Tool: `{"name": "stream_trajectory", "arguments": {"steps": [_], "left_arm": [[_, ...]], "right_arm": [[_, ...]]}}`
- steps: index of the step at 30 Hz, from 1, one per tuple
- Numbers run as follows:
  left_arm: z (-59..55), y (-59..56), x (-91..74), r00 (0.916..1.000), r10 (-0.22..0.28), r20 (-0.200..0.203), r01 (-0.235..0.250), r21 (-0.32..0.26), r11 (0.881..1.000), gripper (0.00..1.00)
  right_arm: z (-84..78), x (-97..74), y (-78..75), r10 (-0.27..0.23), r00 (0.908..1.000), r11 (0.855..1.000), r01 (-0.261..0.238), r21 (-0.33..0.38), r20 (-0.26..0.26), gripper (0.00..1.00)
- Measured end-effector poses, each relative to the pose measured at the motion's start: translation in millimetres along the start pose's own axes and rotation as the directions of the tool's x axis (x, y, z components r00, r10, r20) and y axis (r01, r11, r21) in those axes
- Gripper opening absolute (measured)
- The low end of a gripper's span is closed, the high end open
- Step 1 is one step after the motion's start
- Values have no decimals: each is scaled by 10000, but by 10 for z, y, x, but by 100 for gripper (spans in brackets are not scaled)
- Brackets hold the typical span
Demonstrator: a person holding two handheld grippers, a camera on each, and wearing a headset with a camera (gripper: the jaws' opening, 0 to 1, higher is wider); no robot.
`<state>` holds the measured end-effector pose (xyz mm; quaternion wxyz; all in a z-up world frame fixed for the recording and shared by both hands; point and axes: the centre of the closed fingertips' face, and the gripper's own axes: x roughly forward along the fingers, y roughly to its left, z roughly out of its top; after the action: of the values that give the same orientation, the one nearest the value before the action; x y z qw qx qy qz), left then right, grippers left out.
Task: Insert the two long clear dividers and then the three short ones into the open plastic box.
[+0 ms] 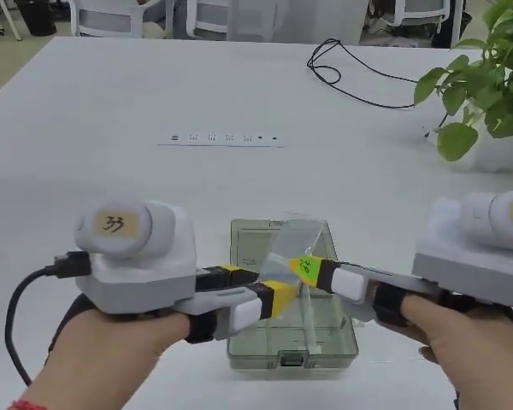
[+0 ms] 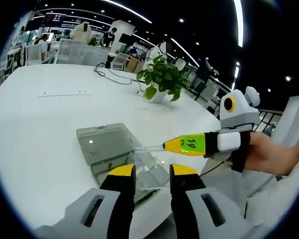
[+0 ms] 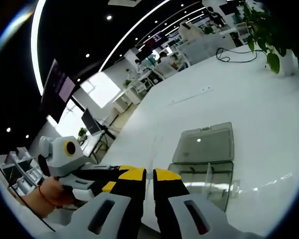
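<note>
The step in hand looks like seating a clear divider point(image 1: 295, 243) in the open box point(image 1: 239, 342), and it will go best if the sheet is turned upright over its slots before it is lowered, both ends sinking level, with a gentle push and no twist, since thin clear plastic probably bends and jams easily. In the centre of the head view the divider hangs tilted above the box, not yet in it, between the two grippers. The right gripper point(image 3: 149, 174) has its jaws nearly together, and the sheet's thin edge runs up out of the slit, so it seems pinched there. The left gripper point(image 2: 153, 172) has its jaws parted by a clear gap at the bottom of its view; the sheet sits in that gap, but whether the fingers point(image 2: 122, 172) press its edges cannot be told. Another divider point(image 3: 208, 174) stands in the box, right of centre in the right gripper view, so the new one should come down clear of it
</note>
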<state>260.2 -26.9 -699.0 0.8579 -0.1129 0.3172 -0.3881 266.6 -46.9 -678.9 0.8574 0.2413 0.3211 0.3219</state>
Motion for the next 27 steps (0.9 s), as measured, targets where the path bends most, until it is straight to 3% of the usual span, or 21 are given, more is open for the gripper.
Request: {"name": "stream_trajectory", "arguments": {"steps": [3,7,16,27], "left_arm": [[3,-39,3,9996,-266,65,268,-254,9993,29],[-12,-61,4,9994,-353,-12,353,-3,9994,26],[-44,-26,-44,9987,-512,-83,514,242,9984,34],[-181,107,-161,9977,-586,-327,624,1320,9893,50]], "right_arm": [[3,-1,-15,-74,10000,10000,74,-36,-46,6],[-7,8,-36,-89,9998,10000,89,-26,-167,6],[22,23,-33,-50,9993,10000,49,-27,-384,7],[49,57,-50,-12,9945,9998,-7,-180,-1047,7]]}}
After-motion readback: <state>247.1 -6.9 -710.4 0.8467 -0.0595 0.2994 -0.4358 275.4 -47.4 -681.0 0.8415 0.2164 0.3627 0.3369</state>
